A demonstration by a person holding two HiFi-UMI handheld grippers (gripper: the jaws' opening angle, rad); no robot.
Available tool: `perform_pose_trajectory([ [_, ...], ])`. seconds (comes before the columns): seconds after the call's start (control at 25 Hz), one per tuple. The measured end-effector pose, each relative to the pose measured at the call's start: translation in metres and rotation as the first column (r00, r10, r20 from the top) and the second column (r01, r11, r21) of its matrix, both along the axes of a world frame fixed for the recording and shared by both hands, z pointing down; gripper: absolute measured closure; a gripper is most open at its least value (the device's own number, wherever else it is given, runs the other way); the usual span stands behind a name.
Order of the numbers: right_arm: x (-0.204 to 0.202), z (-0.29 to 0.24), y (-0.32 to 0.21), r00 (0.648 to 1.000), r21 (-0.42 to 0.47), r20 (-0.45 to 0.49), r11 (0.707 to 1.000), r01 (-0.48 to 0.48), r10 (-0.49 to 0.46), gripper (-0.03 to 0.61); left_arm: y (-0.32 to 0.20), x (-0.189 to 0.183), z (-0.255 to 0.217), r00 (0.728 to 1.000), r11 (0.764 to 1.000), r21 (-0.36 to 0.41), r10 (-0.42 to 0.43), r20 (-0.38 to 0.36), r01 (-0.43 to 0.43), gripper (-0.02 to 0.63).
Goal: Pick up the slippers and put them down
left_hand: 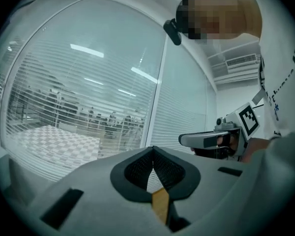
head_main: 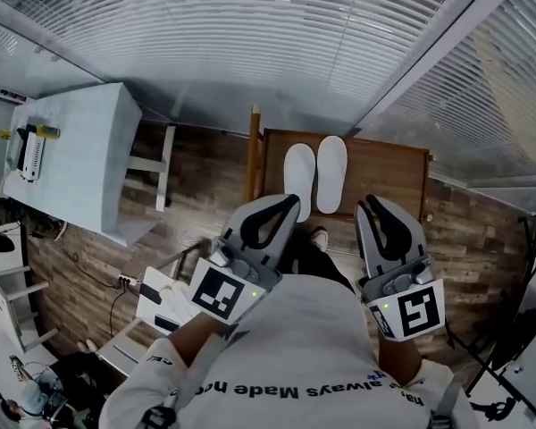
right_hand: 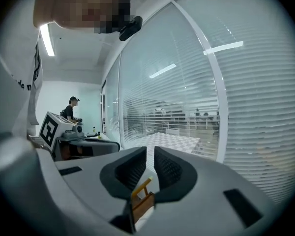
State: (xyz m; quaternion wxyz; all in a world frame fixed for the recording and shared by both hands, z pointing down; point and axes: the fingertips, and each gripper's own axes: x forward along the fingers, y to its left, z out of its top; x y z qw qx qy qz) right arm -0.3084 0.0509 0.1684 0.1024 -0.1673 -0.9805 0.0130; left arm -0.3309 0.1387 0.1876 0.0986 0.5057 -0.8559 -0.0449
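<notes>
Glass walls with white blinds fill the upper part, from 10 to 2 o'clock. The floor has a dark wood pattern. A pale blue table stands between 9 and 10 o'clock, and a low wooden counter at 2 o'clock.

I see bright, even, cool-white light all round. A ceiling tube light blows out, and strip reflections glare across the glass partition. Both gripper views bow hard toward black corners; the left gripper looks soft up close. Shadows are faint.
</notes>
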Motion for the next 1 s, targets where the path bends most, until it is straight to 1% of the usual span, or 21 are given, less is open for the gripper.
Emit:
perform_pose_trajectory([
  [0.12,0.002,0.016,0.002,1.000,-0.007,-0.027,1.000,0.005,-0.005,0.552,0.000,0.001,0.015,1.000,1.000,-0.016,-0.002,-0.011,0.002,0.601],
  [0.2,0.003,0.029,0.003,0.999,-0.006,-0.046,1.000,0.011,-0.011,0.535,-0.001,0.002,0.027,1.000,1.000,-0.025,0.002,-0.022,-0.003,0.601],
  [0.44,0.006,0.067,0.003,0.993,-0.028,-0.116,0.999,0.021,-0.024,0.504,-0.009,0.008,0.061,0.997,0.999,-0.049,0.006,-0.071,-0.010,0.601],
  [0.68,0.007,0.113,0.007,0.985,-0.056,-0.167,0.998,0.029,-0.038,0.468,-0.009,0.007,0.097,0.996,0.998,-0.062,-0.015,-0.087,0.010,0.601],
  [0.8,0.009,0.140,0.008,0.979,-0.056,-0.203,0.998,0.017,-0.028,0.448,-0.008,0.008,0.117,0.994,0.997,-0.072,-0.023,-0.105,0.016,0.601],
  [1.0,0.012,0.191,0.006,0.964,-0.053,-0.264,0.999,-0.014,-0.001,0.433,-0.007,0.011,0.154,0.988,0.994,-0.102,-0.041,-0.147,0.026,0.601],
])
